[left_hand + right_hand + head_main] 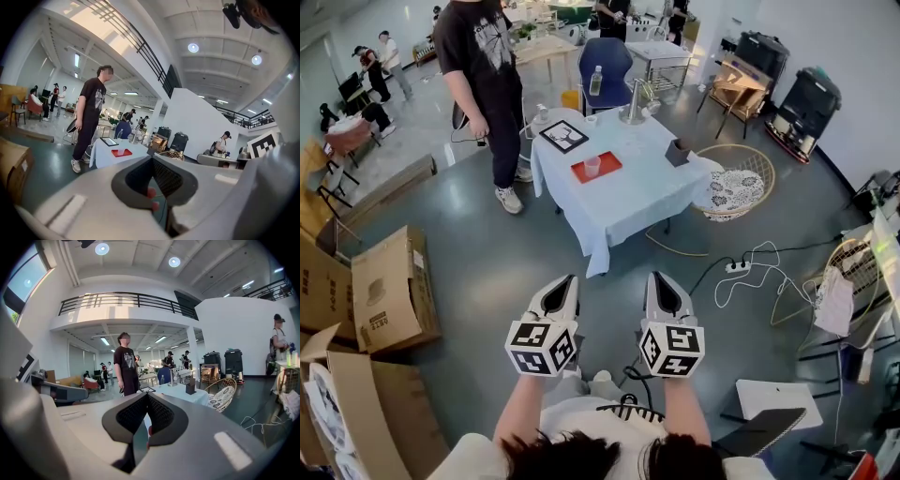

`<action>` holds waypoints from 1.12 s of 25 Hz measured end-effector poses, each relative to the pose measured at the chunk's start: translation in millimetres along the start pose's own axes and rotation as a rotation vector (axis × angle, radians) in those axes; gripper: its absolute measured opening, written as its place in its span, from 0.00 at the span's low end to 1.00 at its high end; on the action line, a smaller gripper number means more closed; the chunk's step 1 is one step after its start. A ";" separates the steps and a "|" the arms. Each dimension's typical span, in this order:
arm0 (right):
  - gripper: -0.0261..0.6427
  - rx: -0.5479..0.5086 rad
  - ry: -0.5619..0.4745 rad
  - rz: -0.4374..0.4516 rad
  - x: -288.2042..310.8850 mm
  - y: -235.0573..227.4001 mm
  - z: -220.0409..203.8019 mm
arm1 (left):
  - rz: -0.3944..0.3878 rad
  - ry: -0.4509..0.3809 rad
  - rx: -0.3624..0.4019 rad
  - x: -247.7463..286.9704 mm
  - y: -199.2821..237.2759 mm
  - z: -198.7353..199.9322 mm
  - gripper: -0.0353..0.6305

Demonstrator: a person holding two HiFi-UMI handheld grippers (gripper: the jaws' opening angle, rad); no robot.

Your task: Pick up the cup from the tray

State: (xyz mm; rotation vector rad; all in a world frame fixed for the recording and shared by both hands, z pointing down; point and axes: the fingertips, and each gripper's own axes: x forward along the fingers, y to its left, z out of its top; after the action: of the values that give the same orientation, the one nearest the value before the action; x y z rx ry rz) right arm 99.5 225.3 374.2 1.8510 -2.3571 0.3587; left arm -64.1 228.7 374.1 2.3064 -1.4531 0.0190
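cup point(592, 166) stands on a red tray point(610, 166) on the pale-clothed bench point(628, 192), well apart from both claws. a person point(483, 56) in a black shirt stands left of the bench, a wicker chair point(736, 183) right of it. nearer the camera, left claw point(565, 281) and right claw point(656, 278) are side by side, each with its jaws pressed together.
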 end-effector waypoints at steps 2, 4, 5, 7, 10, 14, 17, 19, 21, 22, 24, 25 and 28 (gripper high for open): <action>0.08 -0.008 -0.003 0.011 0.6 -3.4 2.0 | 0.011 -0.004 -0.002 1.6 -3.1 -0.1 0.05; 0.08 -0.006 -0.004 0.015 1.6 -8.2 3.1 | 0.016 -0.003 0.000 3.6 -6.4 -1.8 0.05; 0.08 -0.001 -0.007 0.012 3.4 -11.4 4.0 | 0.017 -0.002 0.002 5.7 -7.7 -1.9 0.05; 0.08 0.005 -0.010 0.007 7.0 -16.6 4.5 | 0.018 0.005 0.007 9.8 -9.5 -1.9 0.05; 0.08 0.011 -0.005 0.023 11.7 -14.6 0.8 | 0.039 0.007 0.012 8.2 -4.9 -1.0 0.05; 0.08 0.007 -0.009 0.034 19.7 -17.3 2.6 | 0.052 -0.009 0.008 16.5 1.0 3.5 0.05; 0.08 0.004 -0.008 0.039 32.1 -19.5 2.2 | 0.053 -0.009 0.004 27.8 8.5 3.8 0.05; 0.08 -0.004 -0.014 0.044 41.6 -20.0 4.7 | 0.053 -0.005 0.000 37.1 14.7 5.1 0.05; 0.09 -0.012 -0.011 0.054 53.2 -20.5 6.8 | 0.054 -0.002 -0.005 47.2 21.0 7.8 0.05; 0.10 -0.011 -0.003 0.058 60.4 -21.5 6.6 | 0.054 -0.001 -0.006 52.8 24.1 9.7 0.05; 0.13 0.001 0.020 0.062 76.0 -24.2 5.1 | 0.052 0.004 0.000 65.3 30.0 14.0 0.05; 0.14 0.010 0.027 0.062 83.7 -25.5 4.7 | 0.049 0.008 0.006 72.0 33.4 16.2 0.05; 0.14 0.019 0.042 0.055 106.5 -26.8 5.0 | 0.043 0.021 0.008 91.8 46.9 23.8 0.05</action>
State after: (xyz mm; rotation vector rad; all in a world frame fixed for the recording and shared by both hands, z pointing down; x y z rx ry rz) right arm 99.9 118.0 398.0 1.7720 -2.3891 0.4230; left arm -67.7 124.0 388.8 2.2747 -1.4948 0.0611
